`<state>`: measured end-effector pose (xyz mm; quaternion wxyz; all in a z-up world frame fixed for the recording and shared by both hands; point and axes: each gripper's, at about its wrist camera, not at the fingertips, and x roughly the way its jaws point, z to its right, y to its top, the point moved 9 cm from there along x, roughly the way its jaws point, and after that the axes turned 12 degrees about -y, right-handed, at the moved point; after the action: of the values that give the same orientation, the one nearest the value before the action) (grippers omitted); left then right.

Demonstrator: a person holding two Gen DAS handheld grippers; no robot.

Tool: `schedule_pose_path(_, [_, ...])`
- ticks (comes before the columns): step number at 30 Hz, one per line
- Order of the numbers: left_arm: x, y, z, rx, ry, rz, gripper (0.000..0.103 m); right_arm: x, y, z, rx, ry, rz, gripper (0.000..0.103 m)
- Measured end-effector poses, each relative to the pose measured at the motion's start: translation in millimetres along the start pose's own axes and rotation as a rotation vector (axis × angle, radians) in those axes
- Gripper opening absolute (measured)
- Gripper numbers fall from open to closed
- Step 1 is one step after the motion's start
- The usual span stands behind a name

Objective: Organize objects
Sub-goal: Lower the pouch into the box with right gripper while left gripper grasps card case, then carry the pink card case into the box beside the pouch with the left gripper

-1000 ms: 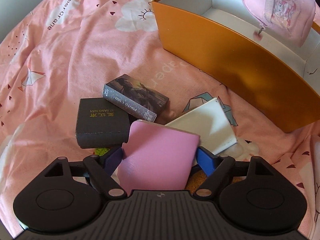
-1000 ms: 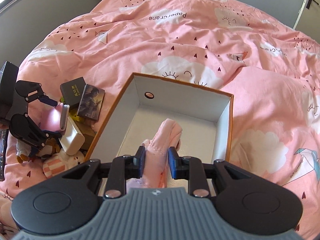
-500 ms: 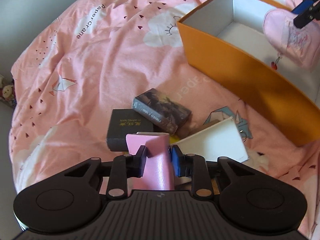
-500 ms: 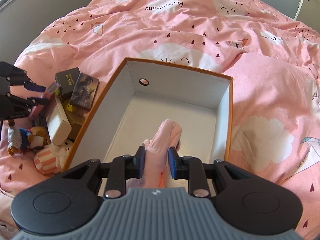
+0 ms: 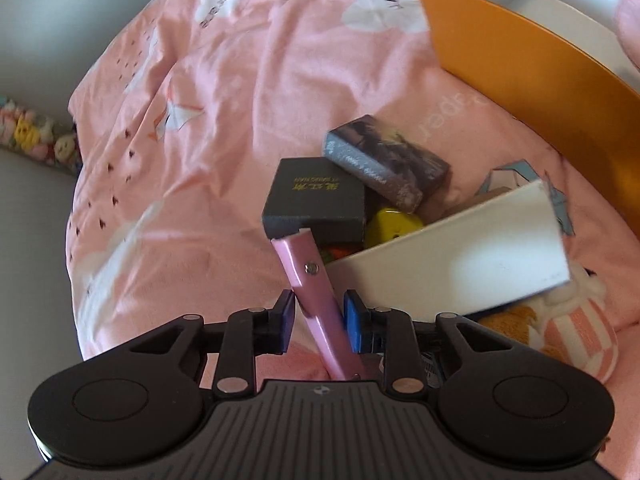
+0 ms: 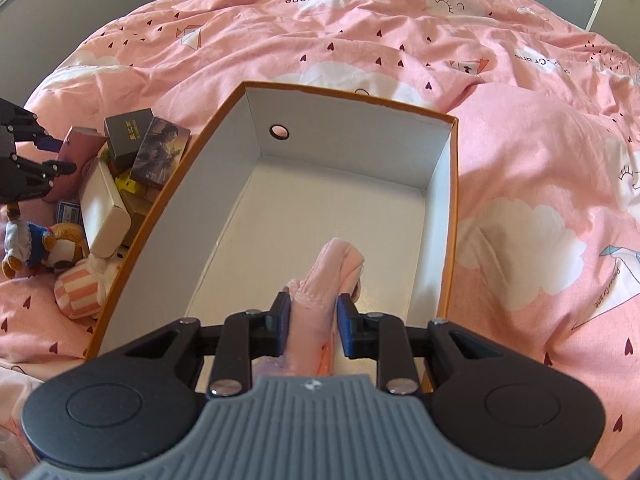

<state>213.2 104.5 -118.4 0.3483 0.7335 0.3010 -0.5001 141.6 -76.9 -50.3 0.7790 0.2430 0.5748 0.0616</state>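
My left gripper (image 5: 318, 316) is shut on a flat pink case (image 5: 308, 276), held edge-on with its snap stud facing up, just above the pile of things on the bed. In the right wrist view that pink case (image 6: 74, 160) sits at the far left in the left gripper (image 6: 48, 156). My right gripper (image 6: 312, 316) is shut on a soft pink fabric pouch (image 6: 332, 268), which hangs over the white floor of the open orange box (image 6: 344, 96). The orange box (image 5: 520, 72) also fills the left wrist view's upper right corner.
Left of the box lie a black box with gold lettering (image 5: 316, 196), a dark photo-card box (image 5: 388, 164), a white box (image 5: 460, 264), a yellow piece (image 5: 394, 224) and plush toys (image 6: 78, 292). A pink printed duvet (image 6: 360, 20) covers the bed all round.
The left jaws closed on the pink case, which went from flat to edge-on. The right gripper sank a little toward the box with the pouch.
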Motion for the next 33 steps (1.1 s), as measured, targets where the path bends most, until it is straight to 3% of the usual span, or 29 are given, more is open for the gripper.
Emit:
schedule_pose_path(3, [2, -4, -9, -0.092, -0.034, 0.019, 0.029, 3, -7, 4, -0.039, -0.039, -0.014, 0.027])
schedule_pose_path(8, [-7, -6, -12, -0.151, -0.060, 0.067, 0.025, 10, -18, 13, -0.126, -0.109, -0.033, 0.027])
schedule_pose_path(16, [-66, 15, -9, -0.293, -0.197, 0.216, 0.021, 27, -33, 14, -0.220, -0.157, -0.072, 0.027])
schedule_pose_path(25, [-132, 49, 26, -0.337, -0.422, 0.336, 0.021, 33, -48, 11, -0.274, -0.203, -0.071, 0.028])
schedule_pose_path(33, [-154, 82, 75, -0.334, -0.619, 0.375, 0.021, 26, -48, 13, -0.247, -0.183, -0.068, 0.029])
